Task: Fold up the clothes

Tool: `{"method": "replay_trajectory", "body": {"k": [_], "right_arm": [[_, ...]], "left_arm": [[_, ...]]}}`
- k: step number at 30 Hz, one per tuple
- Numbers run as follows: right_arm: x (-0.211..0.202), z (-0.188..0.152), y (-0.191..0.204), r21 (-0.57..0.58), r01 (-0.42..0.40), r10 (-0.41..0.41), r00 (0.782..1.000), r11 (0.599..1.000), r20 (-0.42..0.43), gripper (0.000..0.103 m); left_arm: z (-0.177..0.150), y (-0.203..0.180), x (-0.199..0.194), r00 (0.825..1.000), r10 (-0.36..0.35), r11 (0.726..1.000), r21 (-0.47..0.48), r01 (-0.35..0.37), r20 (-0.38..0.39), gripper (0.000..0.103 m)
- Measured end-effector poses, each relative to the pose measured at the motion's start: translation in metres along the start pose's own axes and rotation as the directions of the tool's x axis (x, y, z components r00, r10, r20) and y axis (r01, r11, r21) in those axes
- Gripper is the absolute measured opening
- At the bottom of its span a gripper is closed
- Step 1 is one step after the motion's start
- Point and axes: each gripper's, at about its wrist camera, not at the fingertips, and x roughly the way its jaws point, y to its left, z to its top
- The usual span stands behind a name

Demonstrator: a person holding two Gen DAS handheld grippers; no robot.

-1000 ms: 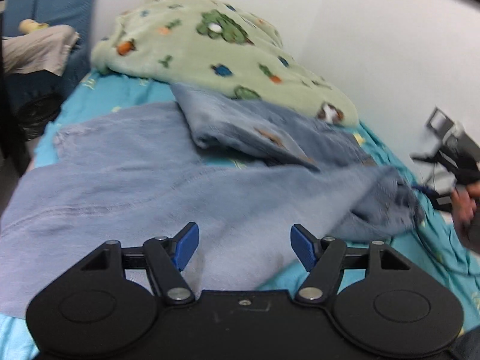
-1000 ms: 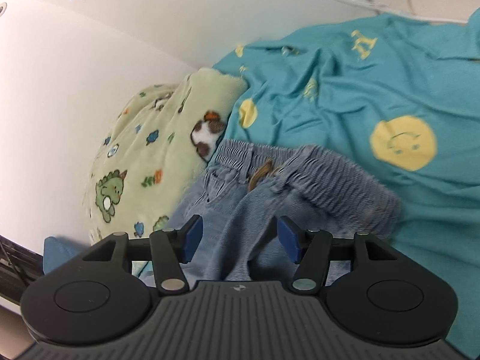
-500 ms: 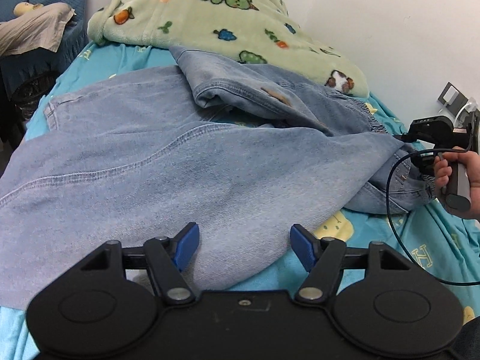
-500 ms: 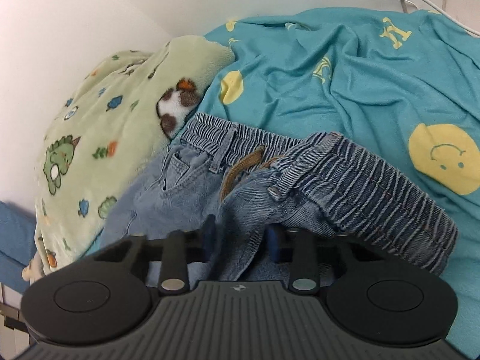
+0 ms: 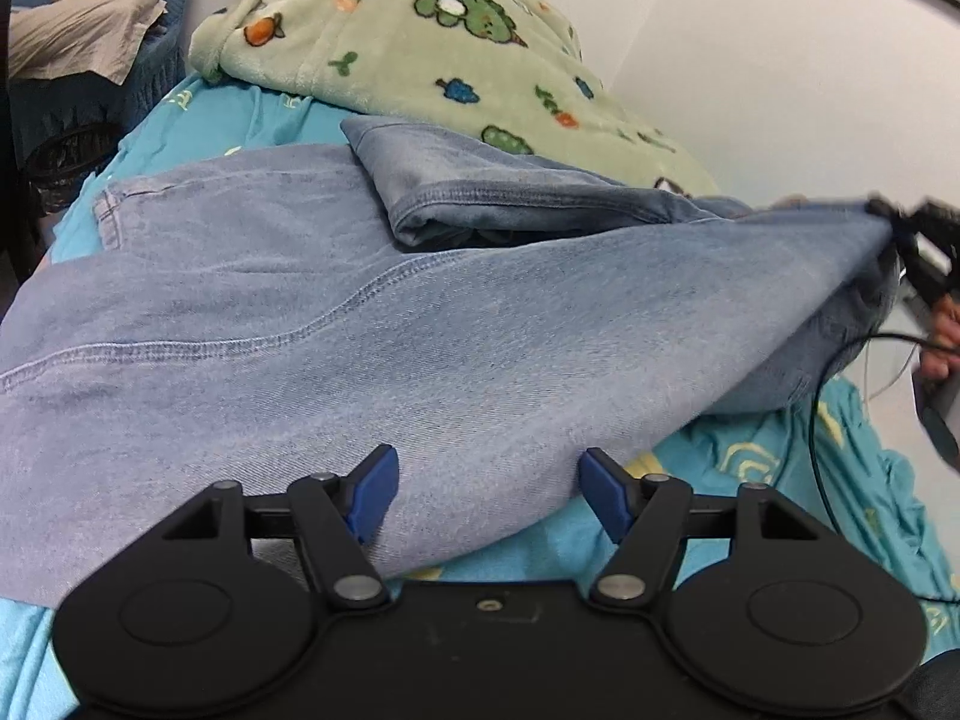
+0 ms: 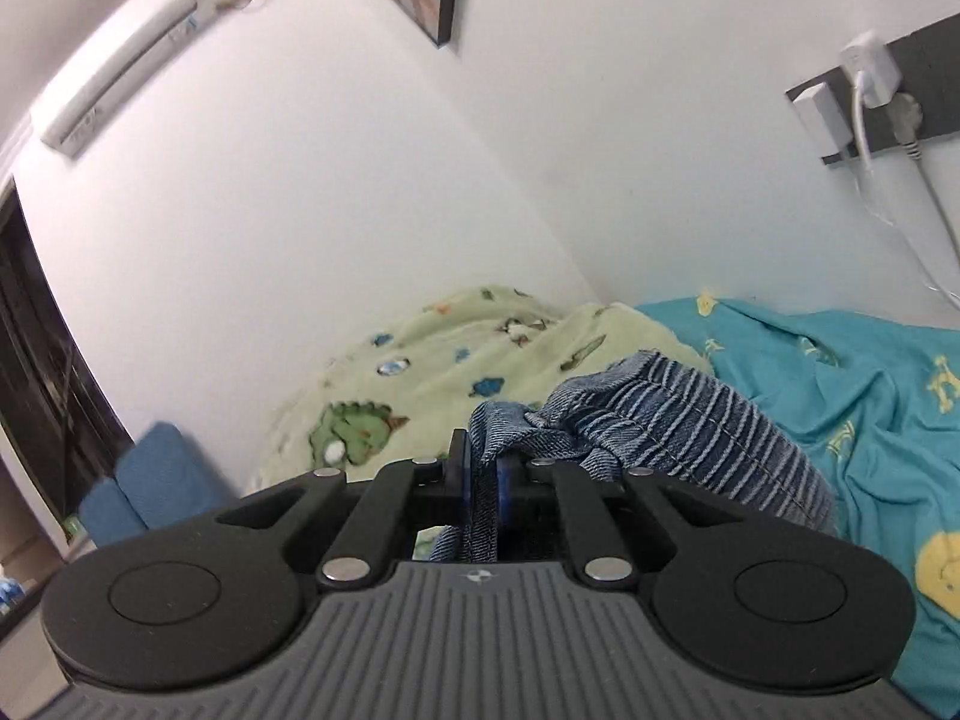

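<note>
In the left wrist view, the left gripper [image 5: 487,489] hovered with its jaws well apart above the near edge of the jeans [image 5: 372,324], the blue pads [image 5: 375,489] clear of the cloth and gripping nothing. The jeans lay spread across the teal bedsheet [image 5: 756,480], one leg folded back toward the green dinosaur blanket [image 5: 420,48], and their far right end was drawn up off the bed to the right gripper [image 5: 900,228], held by a hand [image 5: 945,342] at the frame's edge. In the right wrist view, the right gripper [image 6: 480,483] was clamped on a fold of denim at the waist, jaws nearly together with the cloth pinched between them; the ribbed elastic waistband [image 6: 690,438] bunched just beyond the fingertips, above the teal bedsheet [image 6: 852,372] and beside the blanket [image 6: 456,360]
</note>
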Motion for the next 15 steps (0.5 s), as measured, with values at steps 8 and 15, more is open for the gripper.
{"method": "replay_trajectory", "body": {"k": [8, 15], "right_arm": [[-0.018, -0.032, -0.082, 0.264, 0.410, -0.275, 0.862, 0.873, -0.427, 0.010], [-0.052, -0.026, -0.068, 0.326, 0.456, -0.352, 0.876, 0.829, -0.330, 0.057]], "left_arm": [[0.000, 0.001, -0.008, 1.000, -0.029, 1.000, -0.012, 0.029, 0.001, 0.064], [0.000, 0.004, -0.017, 0.999, -0.042, 0.999, -0.022, 0.042, 0.011, 0.064]]}}
